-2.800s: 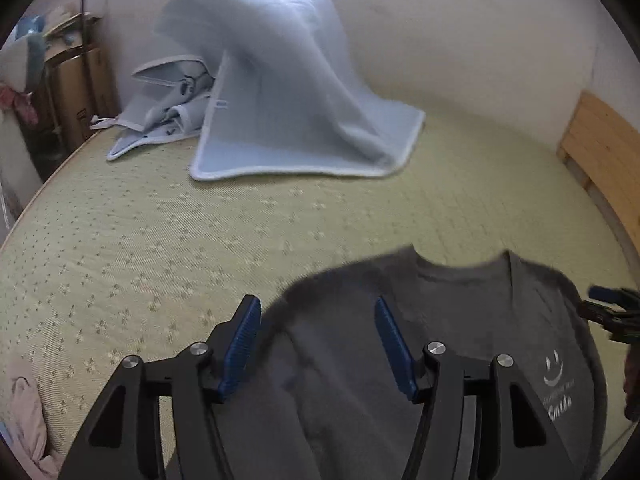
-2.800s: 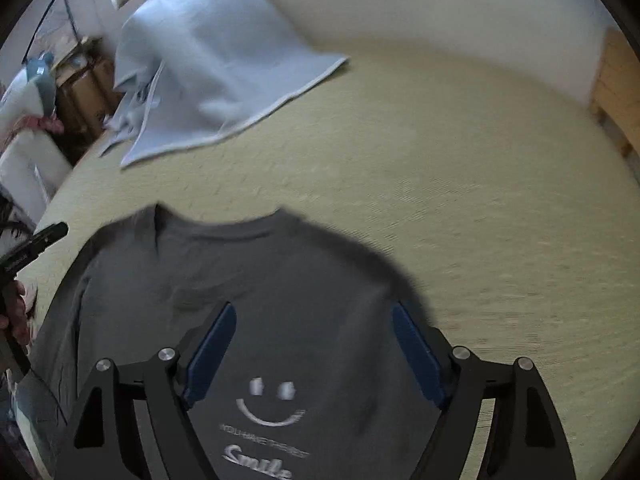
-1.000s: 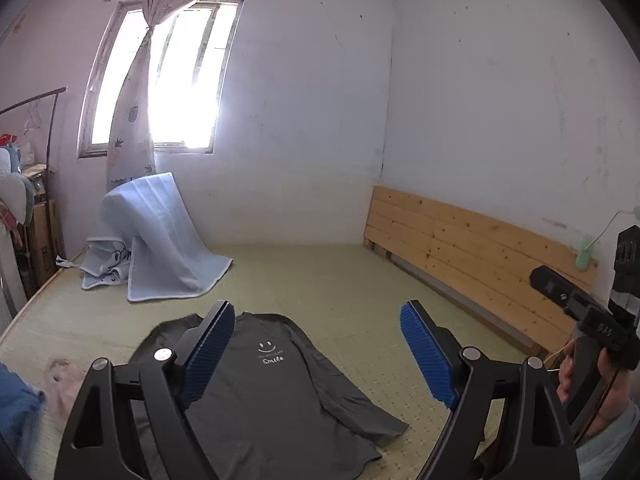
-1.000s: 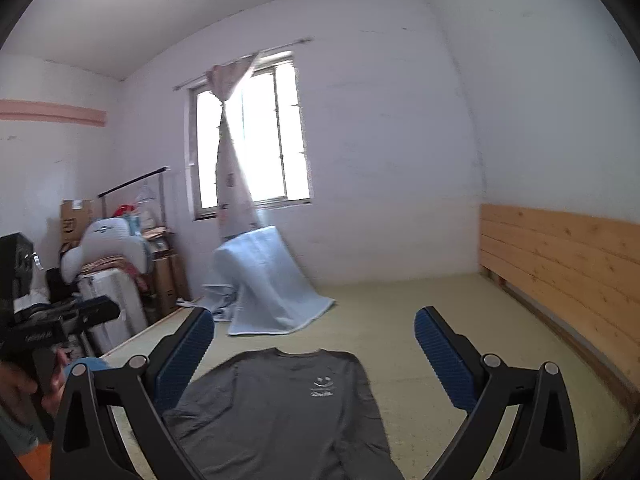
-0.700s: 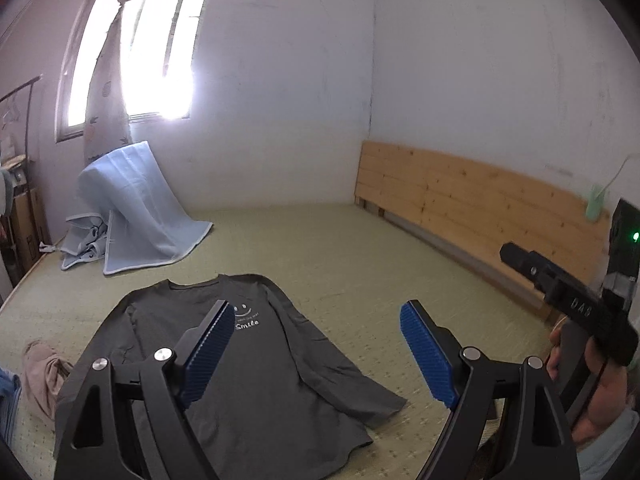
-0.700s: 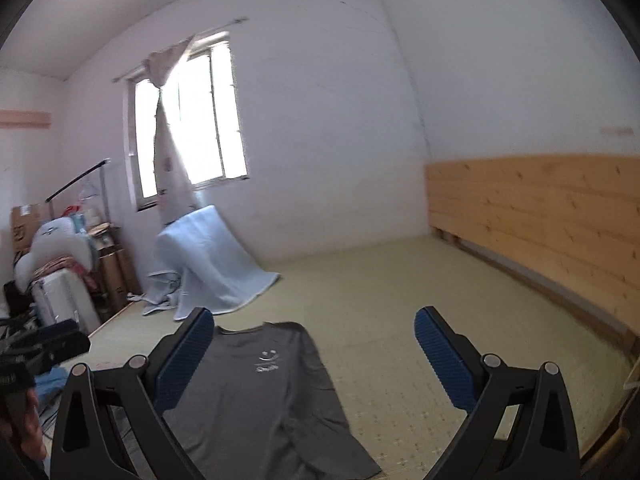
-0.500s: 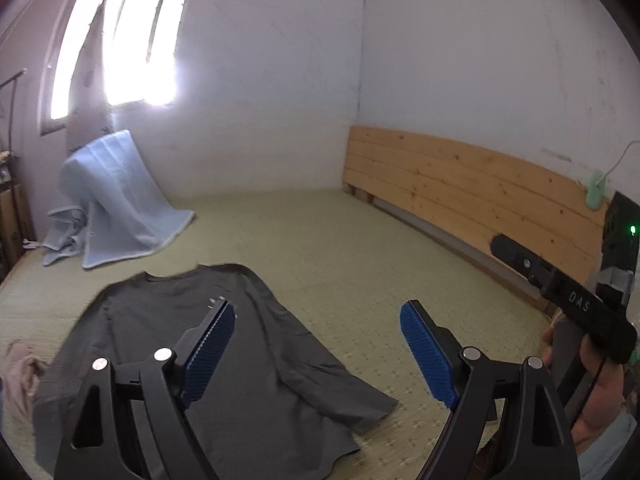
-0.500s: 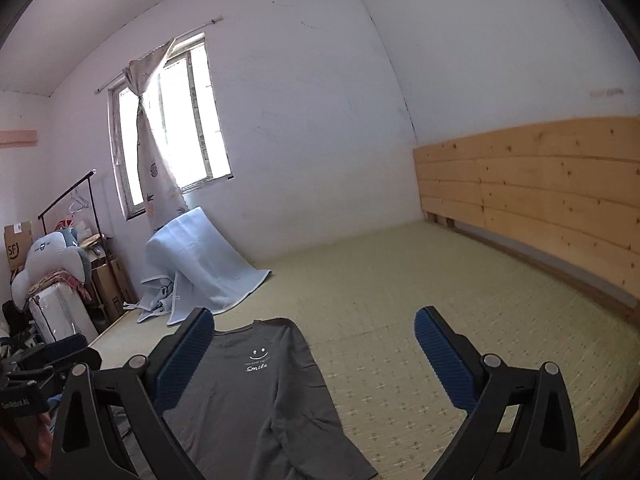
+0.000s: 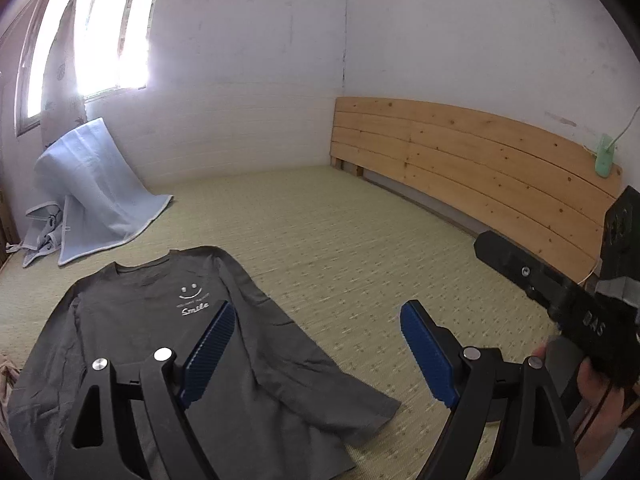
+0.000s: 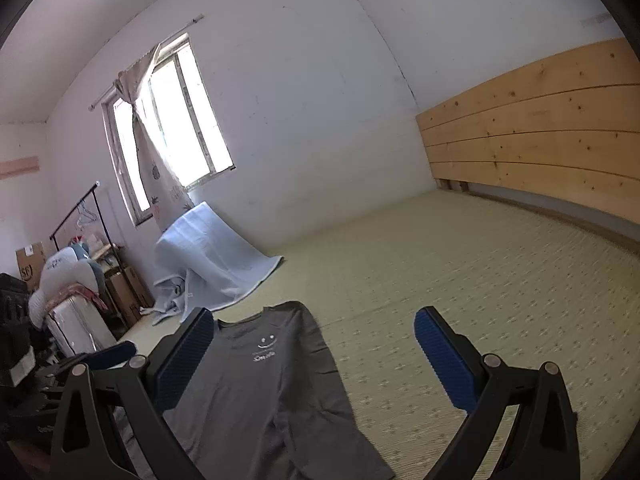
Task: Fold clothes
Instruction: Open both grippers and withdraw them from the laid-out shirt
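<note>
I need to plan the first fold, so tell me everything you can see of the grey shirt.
The grey shirt is a dark, long-sleeved top of soft-looking knit, lying spread flat and front up on the woven mat, collar toward the far wall. A white smiley face and the word "Smile" mark the chest. One sleeve runs out toward the wooden boards, lightly wrinkled. Neither open gripper touches it.

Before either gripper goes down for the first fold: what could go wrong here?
1. The grey shirt has a sleeve splayed out sideways; pinching there may drag the body askew.
2. Both the left gripper and right gripper are open and well above the cloth, so a blind pinch could catch the mat instead.
</note>
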The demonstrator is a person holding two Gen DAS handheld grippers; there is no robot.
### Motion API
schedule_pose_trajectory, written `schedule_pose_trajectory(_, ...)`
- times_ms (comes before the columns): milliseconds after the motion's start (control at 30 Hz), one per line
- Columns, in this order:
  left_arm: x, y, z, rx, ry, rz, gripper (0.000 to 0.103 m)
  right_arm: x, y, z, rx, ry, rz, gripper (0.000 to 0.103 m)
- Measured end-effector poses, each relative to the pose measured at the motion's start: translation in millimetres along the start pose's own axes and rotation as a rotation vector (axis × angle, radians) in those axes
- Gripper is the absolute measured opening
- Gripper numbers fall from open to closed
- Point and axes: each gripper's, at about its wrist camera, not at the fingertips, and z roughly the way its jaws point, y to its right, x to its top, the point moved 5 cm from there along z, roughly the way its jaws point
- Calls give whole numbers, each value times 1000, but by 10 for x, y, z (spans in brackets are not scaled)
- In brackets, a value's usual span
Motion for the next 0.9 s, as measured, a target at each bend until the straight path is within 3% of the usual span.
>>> schedule_pose_trajectory(267,-82,250,235,-28,-19,66,88,24,57,-40,-7,25,40,103)
schedule_pose_trajectory(467,-234,300,373,-24,-53,78,88,-8,228,-28,-82,1,42,103)
schedule_pose_trajectory(900,-417,397,556,-24,-94,101,88,18,285,-63,-90,10,59,103)
